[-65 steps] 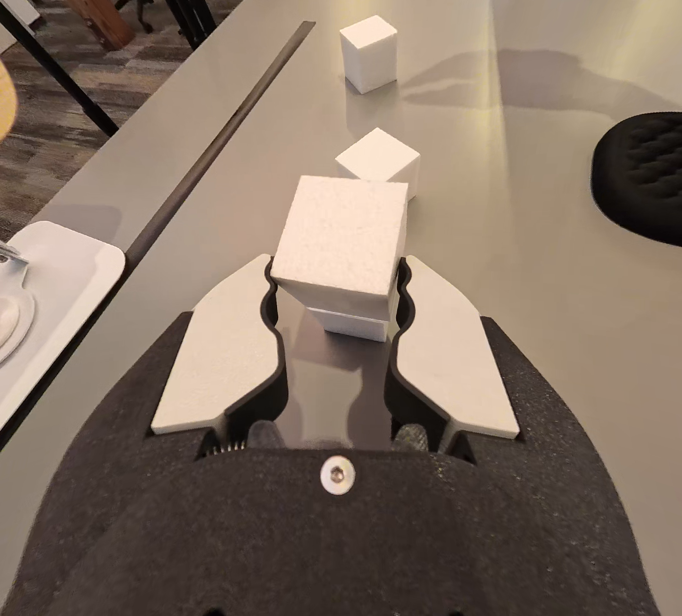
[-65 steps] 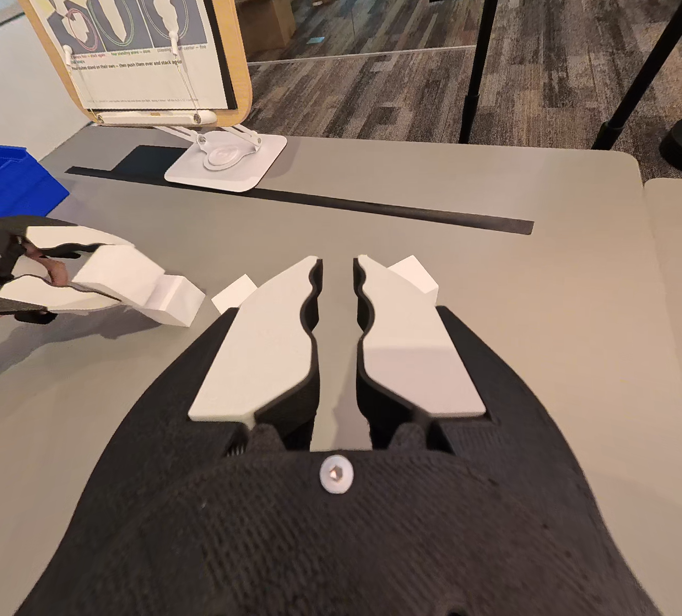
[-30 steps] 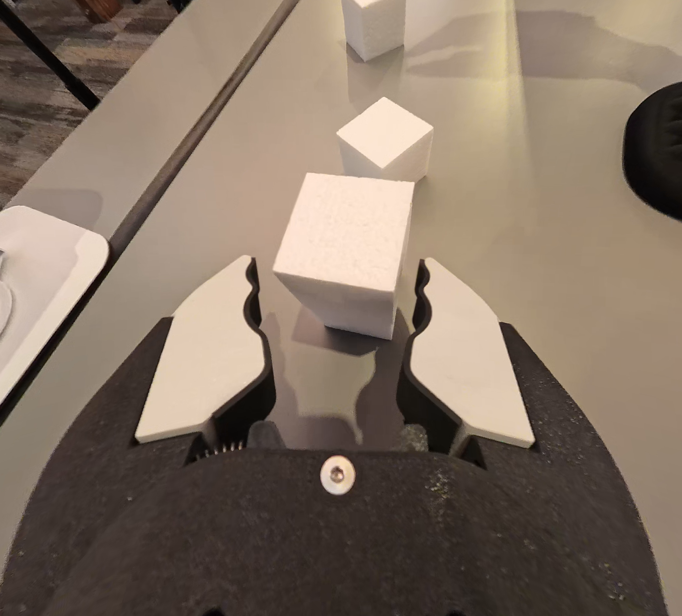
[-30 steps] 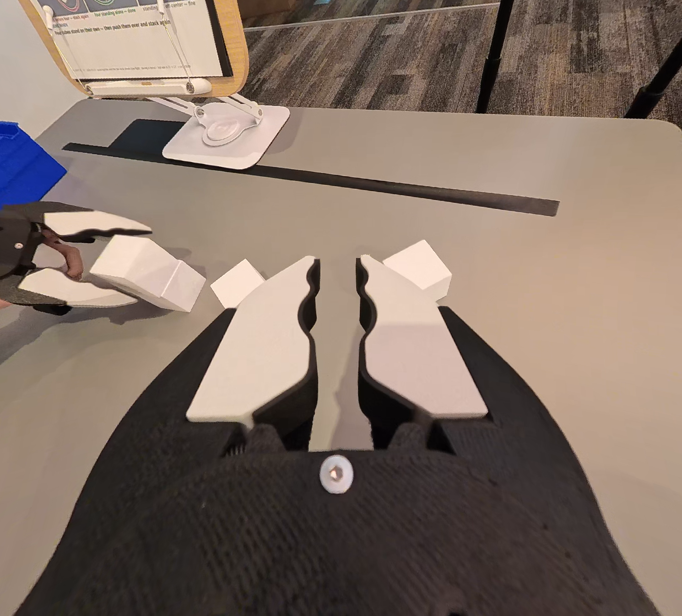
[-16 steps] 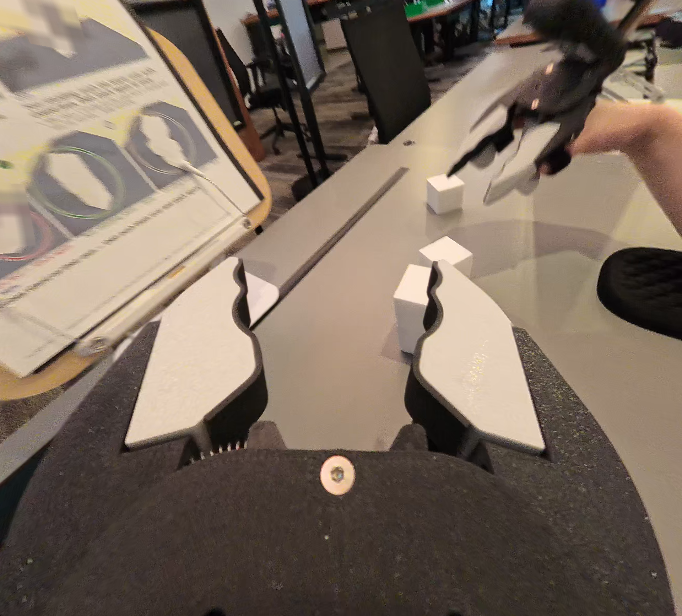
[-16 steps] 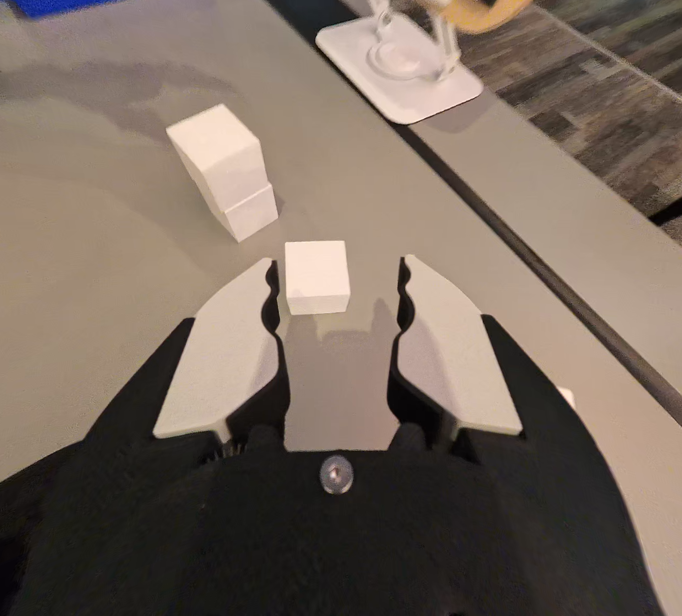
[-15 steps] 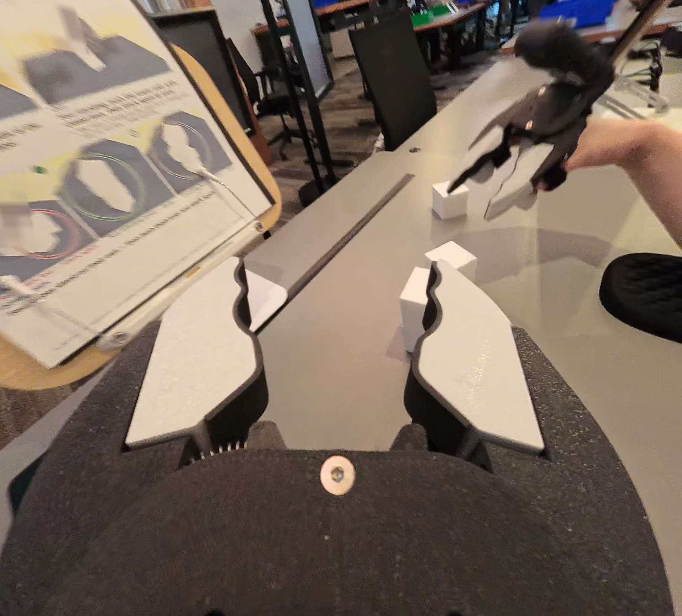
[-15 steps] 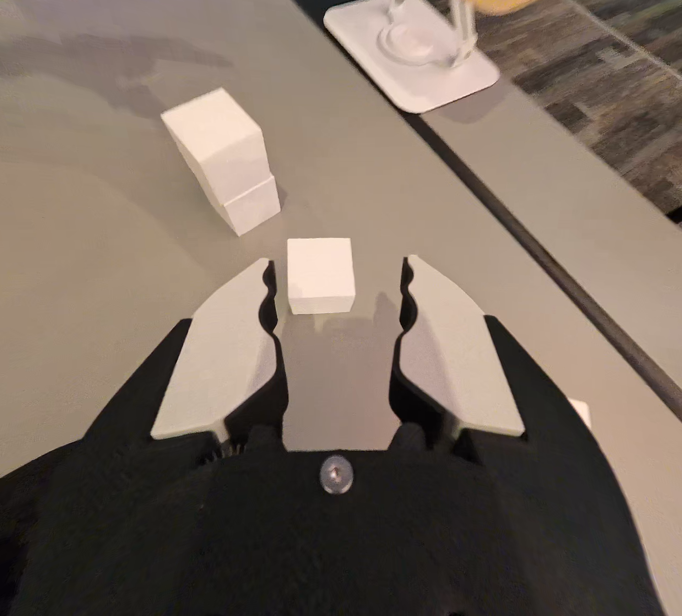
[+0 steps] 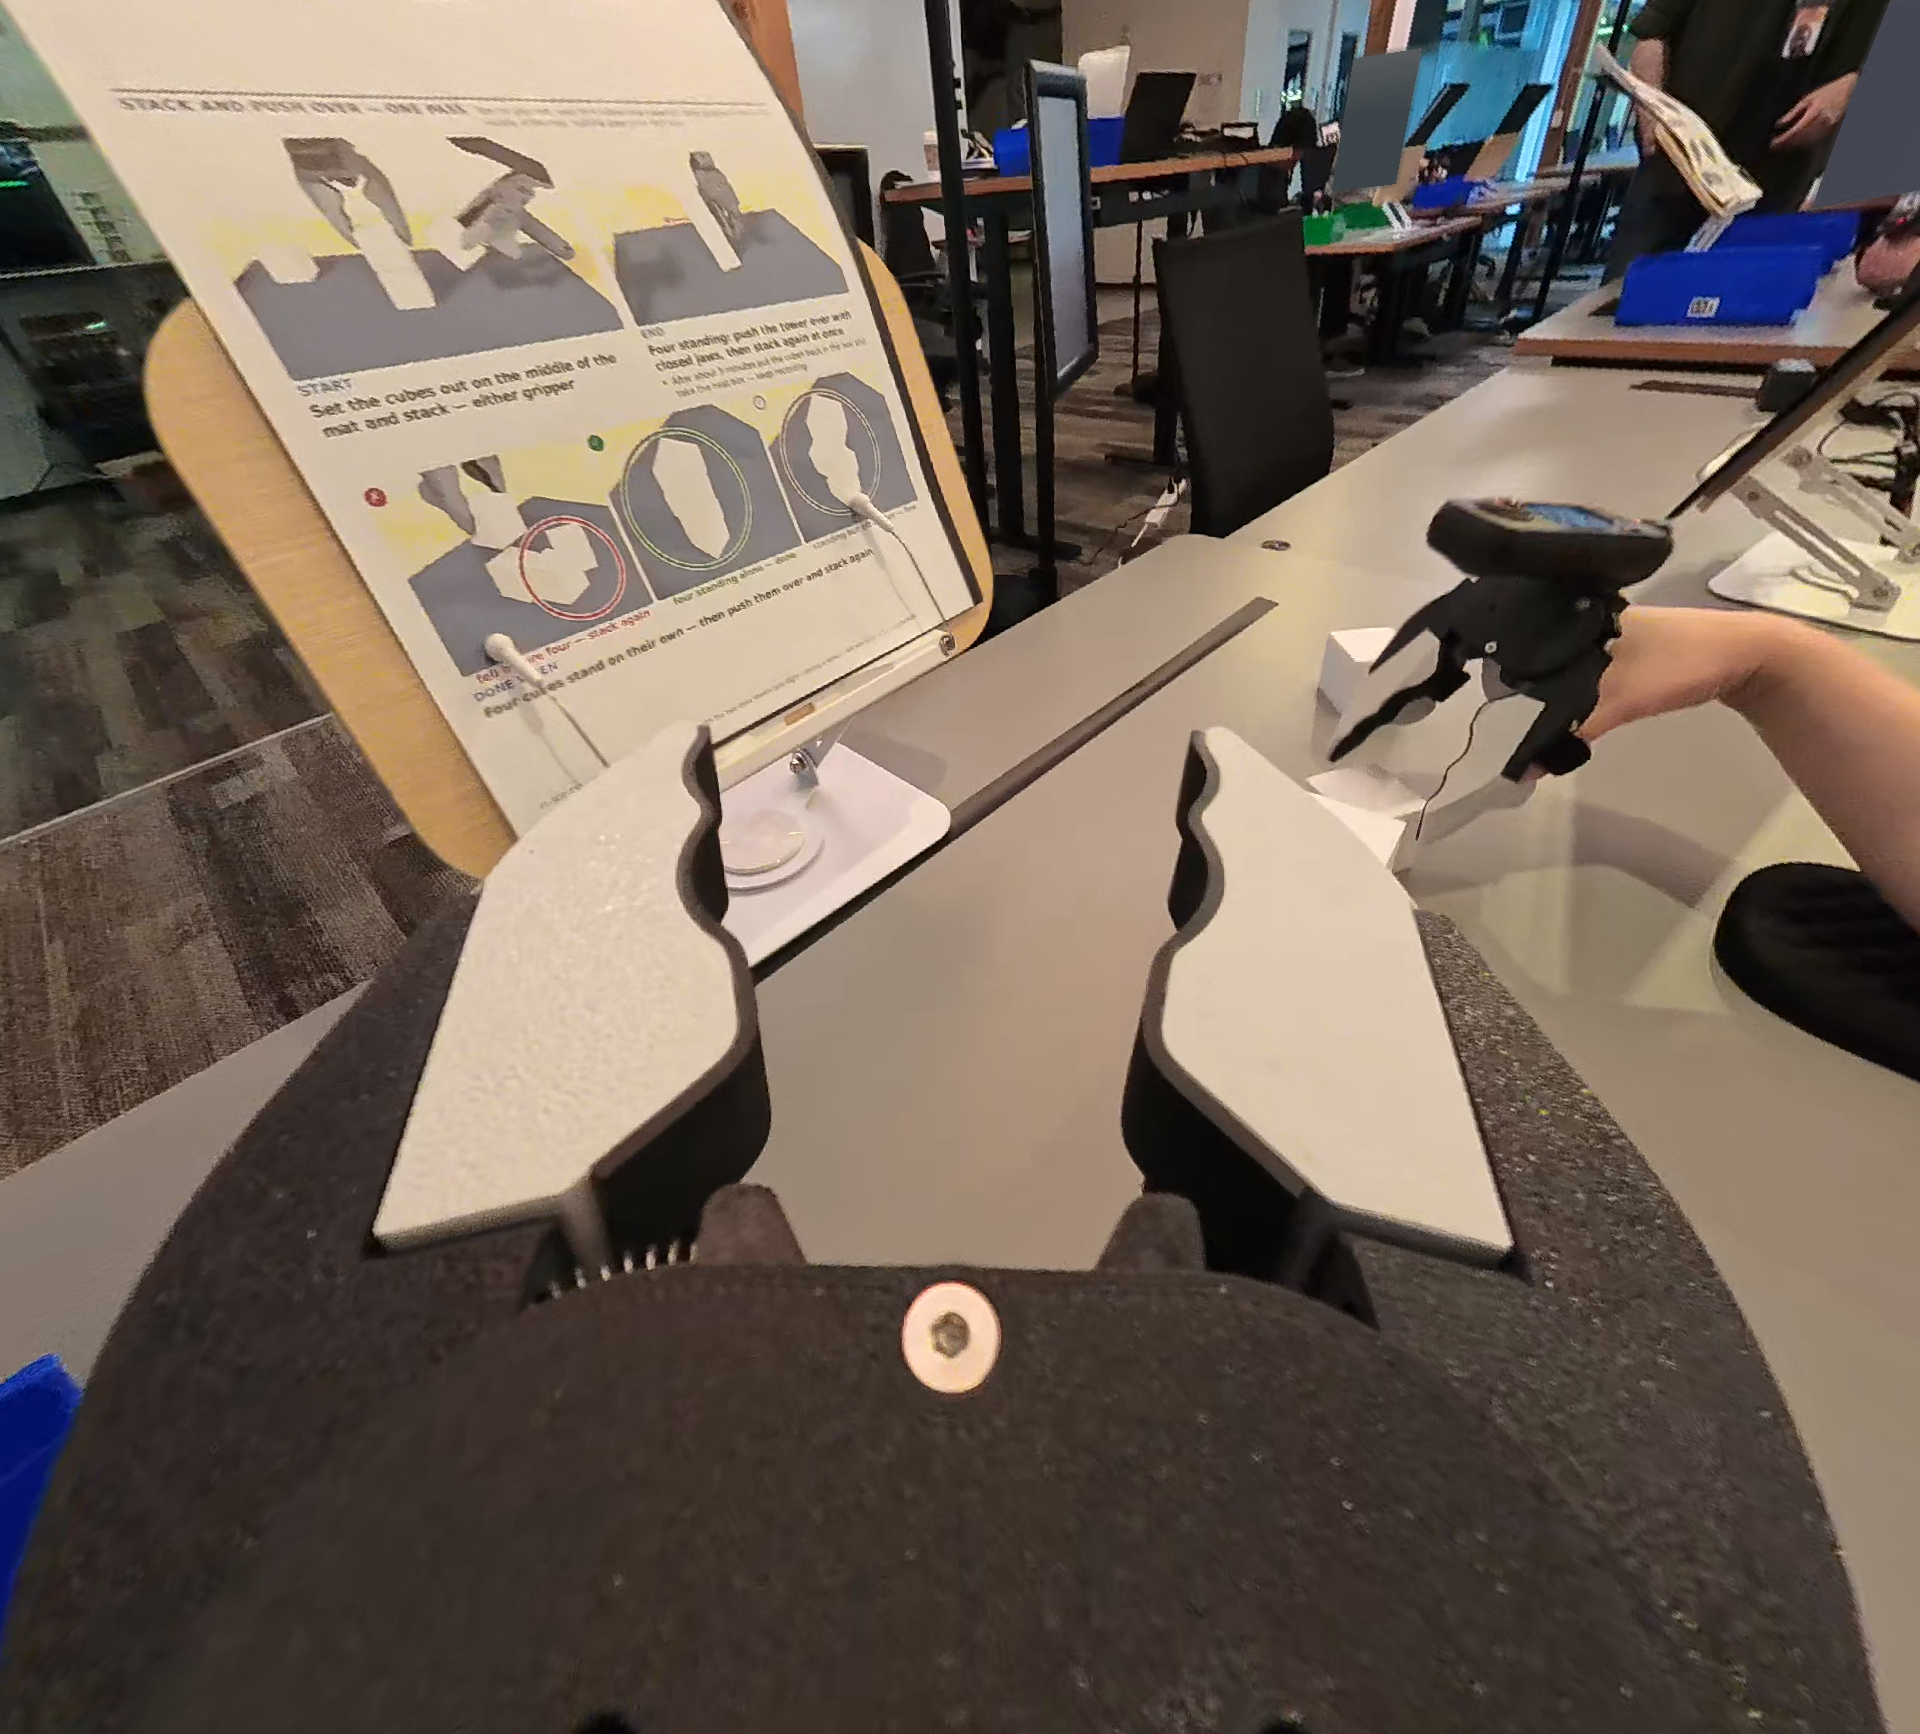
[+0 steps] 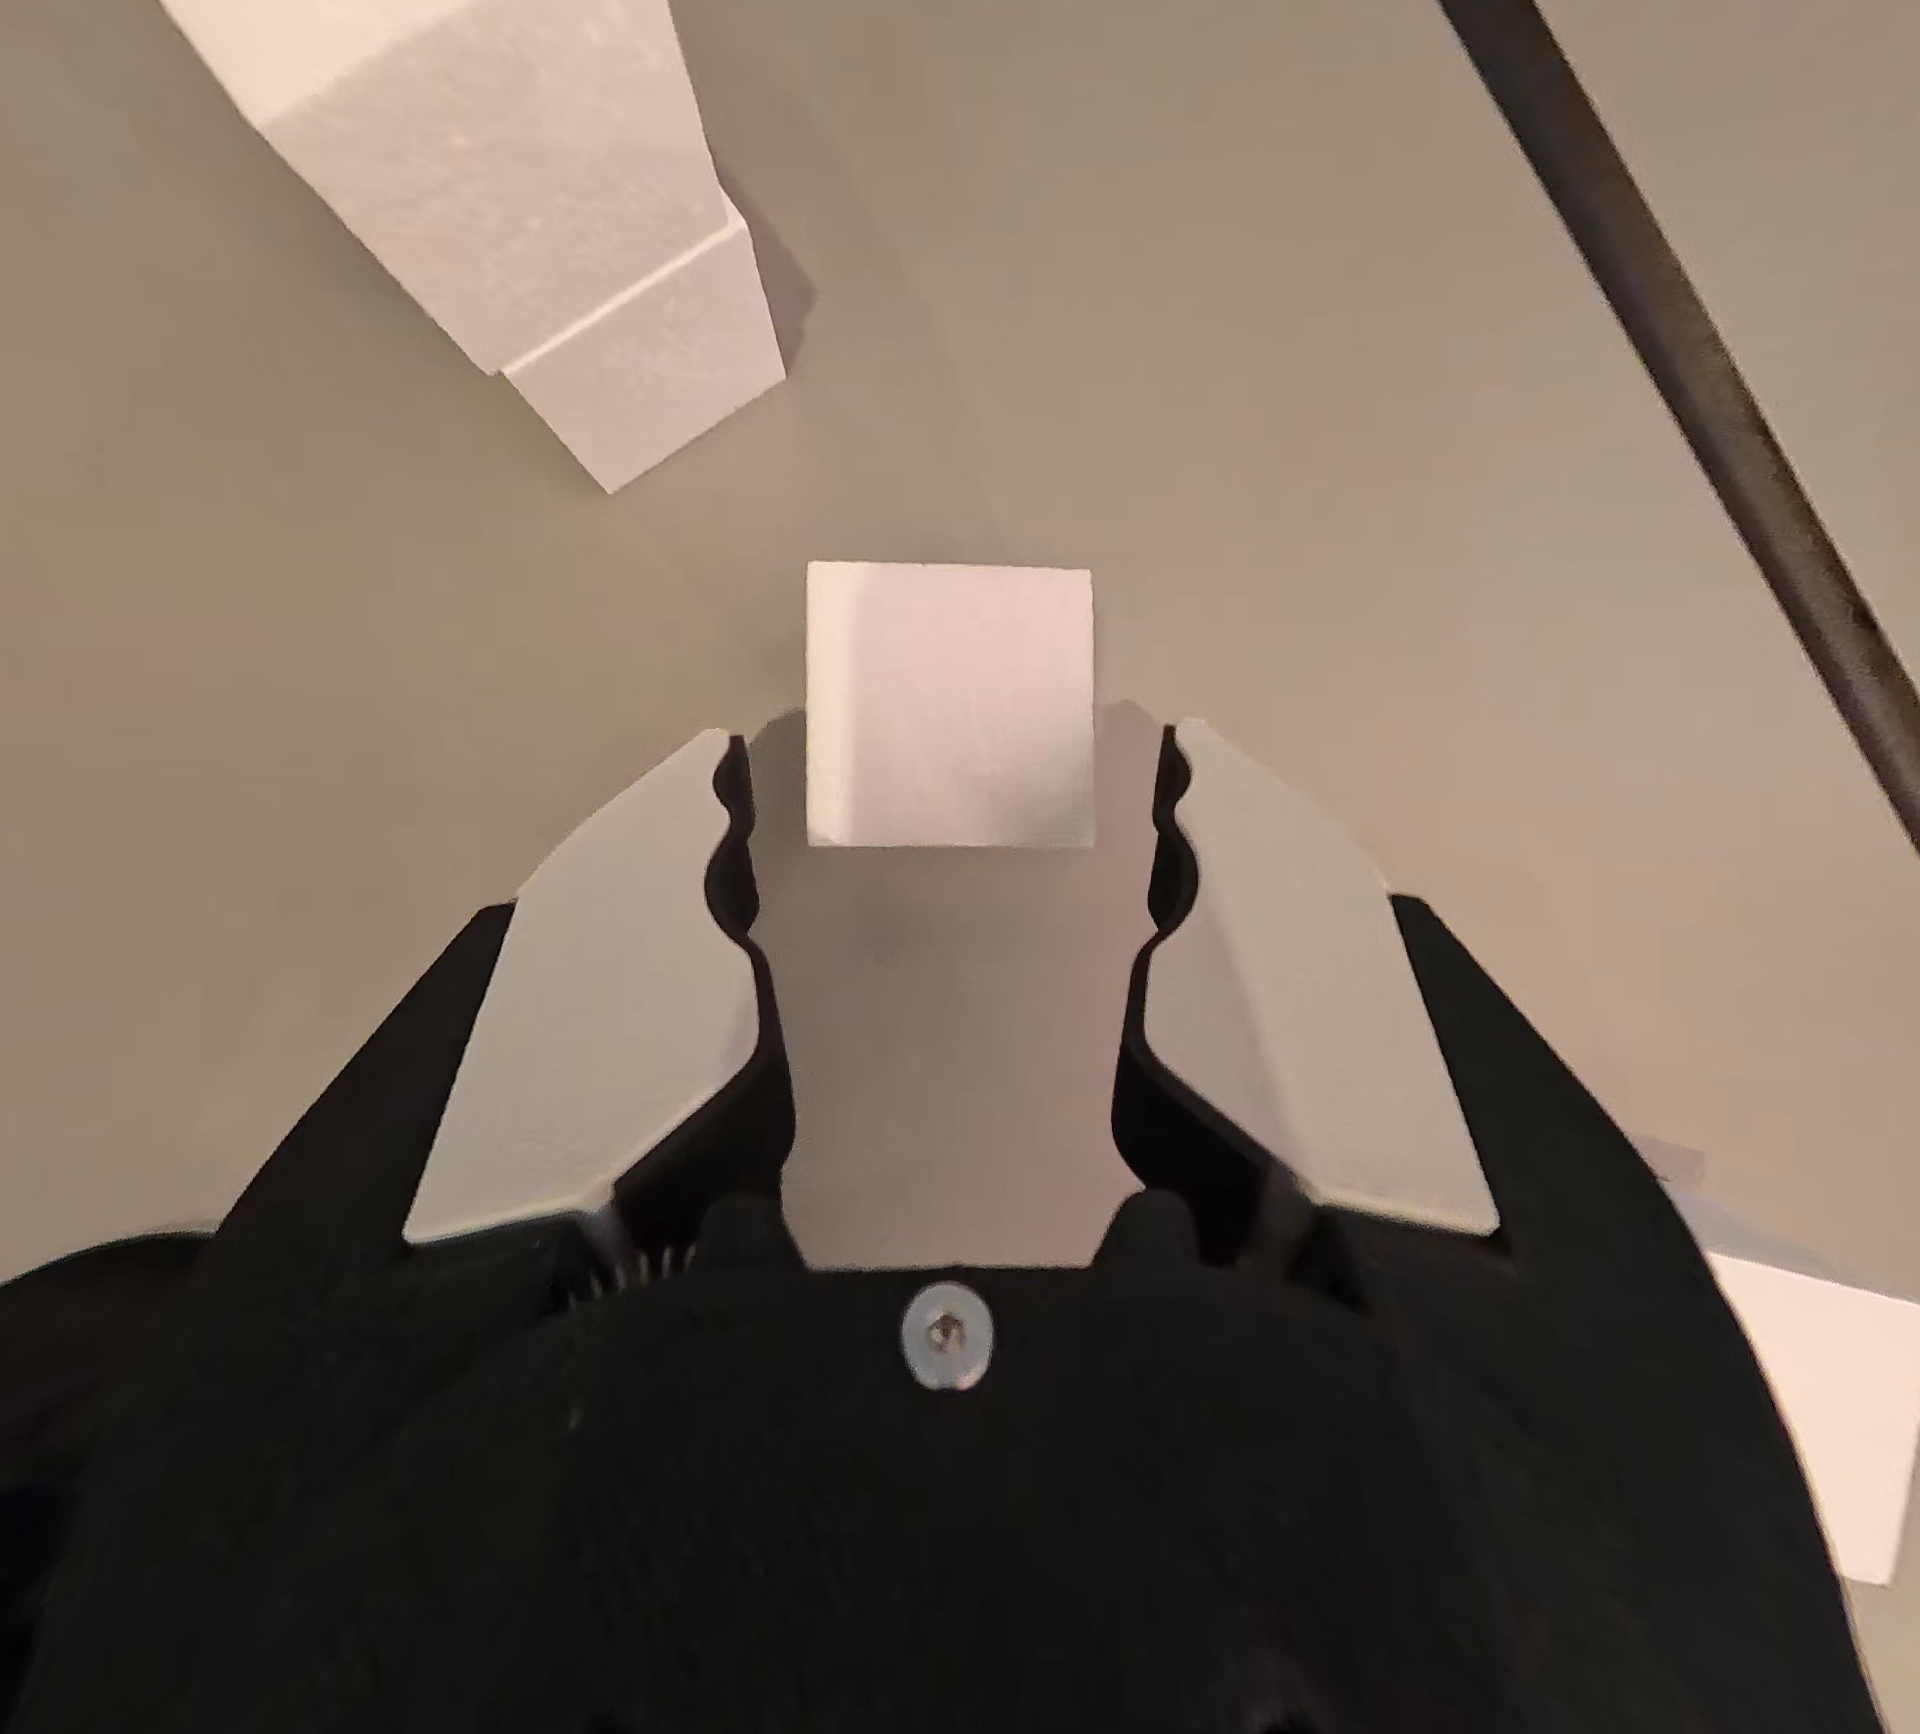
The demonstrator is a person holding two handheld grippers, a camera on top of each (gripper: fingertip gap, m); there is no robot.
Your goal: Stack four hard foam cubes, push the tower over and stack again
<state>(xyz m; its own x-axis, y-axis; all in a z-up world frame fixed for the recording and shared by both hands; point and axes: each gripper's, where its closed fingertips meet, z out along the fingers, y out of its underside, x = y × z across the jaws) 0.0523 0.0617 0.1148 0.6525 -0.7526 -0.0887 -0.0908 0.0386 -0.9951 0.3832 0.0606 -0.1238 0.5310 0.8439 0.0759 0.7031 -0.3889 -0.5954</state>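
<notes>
1. Both fingers of the right gripper [image 10: 951, 734] stand wide apart and grasp nothing; in the right wrist view they point straight down at the grey table [image 10: 1143, 230].
2. One white foam cube [image 10: 951, 708] sits on the table at the centre of that frame, just past the fingertips and in line with the gap between them, touching neither finger.
3. Two more cubes stand one on the other as a short stack [image 10: 457, 95] in the upper left of the frame, near the single cube but apart from it.
4. Part of a fourth cube [image 10: 1839, 1435] shows at the lower right edge, behind the gripper body.
5. Fingers of the left gripper [image 9: 945, 754] are also spread wide and empty; the left wrist view shows them raised, aimed across the table.
6. An instruction sheet on a wooden board [image 9: 499, 313] fills the upper left of that frame, on a white stand [image 9: 873, 827].
7. At the right of the left wrist view, the right gripper [image 9: 1455, 718] hangs over a cube [image 9: 1361, 811], with another cube [image 9: 1351, 671] just beyond it.
8. A black pad [image 9: 1829, 967] lies at the right edge.
</notes>
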